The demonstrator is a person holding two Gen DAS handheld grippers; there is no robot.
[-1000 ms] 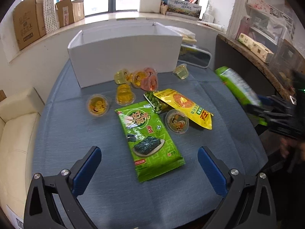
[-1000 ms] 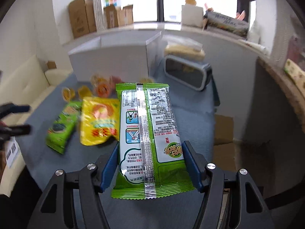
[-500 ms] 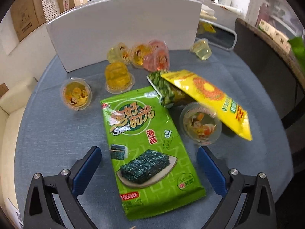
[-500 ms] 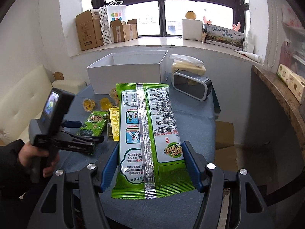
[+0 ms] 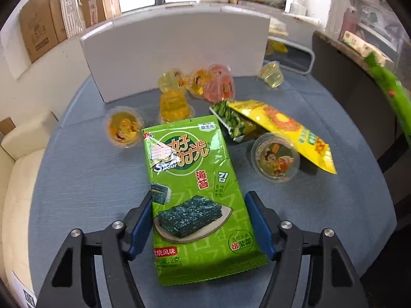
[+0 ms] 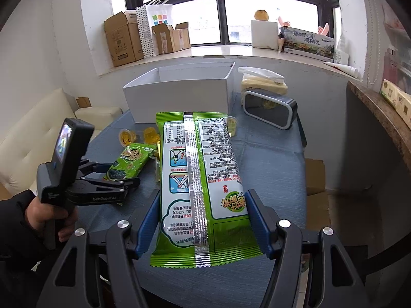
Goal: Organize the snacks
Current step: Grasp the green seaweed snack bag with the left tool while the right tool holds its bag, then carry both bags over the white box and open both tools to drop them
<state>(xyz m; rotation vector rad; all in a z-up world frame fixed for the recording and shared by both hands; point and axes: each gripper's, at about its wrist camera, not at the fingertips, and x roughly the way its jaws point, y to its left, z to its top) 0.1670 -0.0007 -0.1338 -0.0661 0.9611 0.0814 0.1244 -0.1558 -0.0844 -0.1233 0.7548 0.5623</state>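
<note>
Tongs on your left [image 5: 199,220] are closing around the seaweed packet [image 5: 197,192]; right tongs [image 6: 203,220] grip another green packet [image 6: 203,187], ready for boxing.

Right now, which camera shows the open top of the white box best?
The right wrist view: it looks down past the rim of the white box into its interior. The left wrist view shows only the outer wall of the box.

Blue-clothed table [image 5: 84,179], white box [image 5: 177,51], seaweed packet [image 5: 195,190], jelly cups [image 5: 123,127]
</note>
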